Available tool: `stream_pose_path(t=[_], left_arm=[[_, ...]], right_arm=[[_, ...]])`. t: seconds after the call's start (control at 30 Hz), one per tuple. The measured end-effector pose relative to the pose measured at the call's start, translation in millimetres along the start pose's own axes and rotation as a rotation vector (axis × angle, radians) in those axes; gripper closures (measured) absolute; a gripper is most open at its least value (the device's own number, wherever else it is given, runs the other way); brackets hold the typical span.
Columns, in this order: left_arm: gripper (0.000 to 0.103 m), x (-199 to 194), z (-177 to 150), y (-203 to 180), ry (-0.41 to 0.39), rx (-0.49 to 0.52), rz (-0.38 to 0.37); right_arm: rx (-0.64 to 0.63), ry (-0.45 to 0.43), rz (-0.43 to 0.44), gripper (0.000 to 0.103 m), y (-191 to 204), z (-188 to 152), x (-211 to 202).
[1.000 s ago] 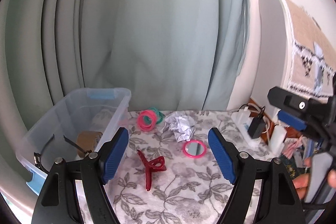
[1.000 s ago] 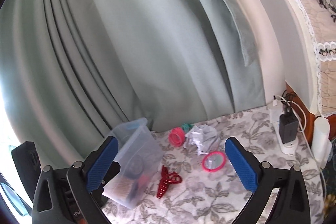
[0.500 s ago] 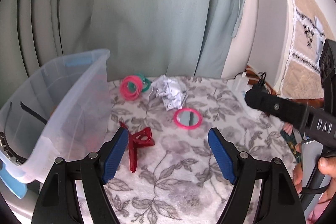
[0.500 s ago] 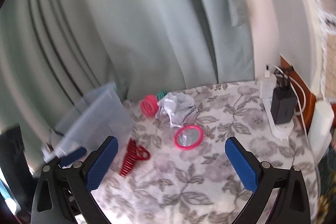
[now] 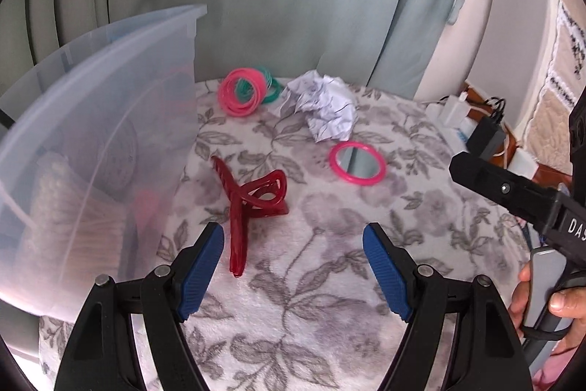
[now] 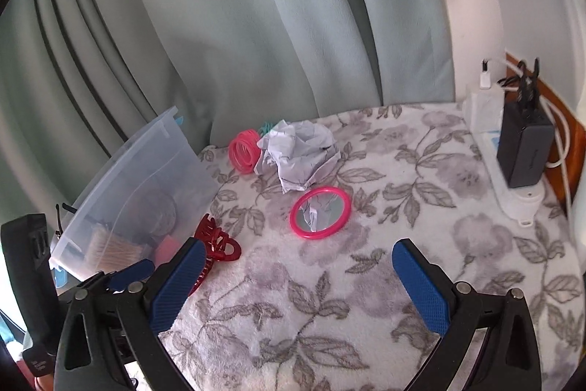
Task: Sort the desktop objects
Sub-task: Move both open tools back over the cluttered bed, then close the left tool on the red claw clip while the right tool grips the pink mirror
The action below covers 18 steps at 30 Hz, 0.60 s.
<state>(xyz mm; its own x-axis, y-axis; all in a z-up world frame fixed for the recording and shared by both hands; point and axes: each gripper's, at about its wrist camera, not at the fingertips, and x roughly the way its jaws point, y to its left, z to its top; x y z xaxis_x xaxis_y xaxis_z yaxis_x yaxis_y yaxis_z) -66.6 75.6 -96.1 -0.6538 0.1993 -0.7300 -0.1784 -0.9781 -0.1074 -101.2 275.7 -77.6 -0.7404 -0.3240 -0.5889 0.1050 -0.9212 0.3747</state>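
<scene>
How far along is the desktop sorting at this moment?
Done: the clear bin already holds some items. In hand: nothing; the left tool and right tool are both open and empty. Left: red hair claw, pink mirror, crumpled paper and pink and green hair ties still lie on the floral cloth.

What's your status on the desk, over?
Both claws open, empty: left claw, right claw. Red hair clip nearest left claw, beside clear bin. Pink mirror, crumpled paper untouched. Nothing blocking.

Both grippers are angled down at the desk. Left gripper [image 5: 293,244] has its jaws wide apart, nothing between them. Right gripper [image 6: 298,259] is the same, gaping and empty.
</scene>
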Motion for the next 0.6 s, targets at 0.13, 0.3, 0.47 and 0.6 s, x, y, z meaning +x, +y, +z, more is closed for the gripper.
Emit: stream_pose_path(t=[0.13,0.3,0.47,0.6], left_arm=[[0.024,10.9,-0.1,3.1,0.012,0.004,-0.004],[0.024,25.5,-0.7,10.3,0.037,-0.015,0.010],[0.024,38.9,-1.8,16.8,0.065,-0.025,0.035],[0.024,48.9,-2.0,24.4,0.081,-0.035,0.053]], right_arm=[[-0.001,0.030,-0.005,0.000,-3.6,-1.1,14.9],[-0.051,0.051,-0.055,0.000,-1.0,2.6,31.5],[-0.079,0.102,-0.070,0.001,-3.1,7.0,55.0],[-0.113,0.160,-0.074,0.005,-2.9,8.2,75.5]])
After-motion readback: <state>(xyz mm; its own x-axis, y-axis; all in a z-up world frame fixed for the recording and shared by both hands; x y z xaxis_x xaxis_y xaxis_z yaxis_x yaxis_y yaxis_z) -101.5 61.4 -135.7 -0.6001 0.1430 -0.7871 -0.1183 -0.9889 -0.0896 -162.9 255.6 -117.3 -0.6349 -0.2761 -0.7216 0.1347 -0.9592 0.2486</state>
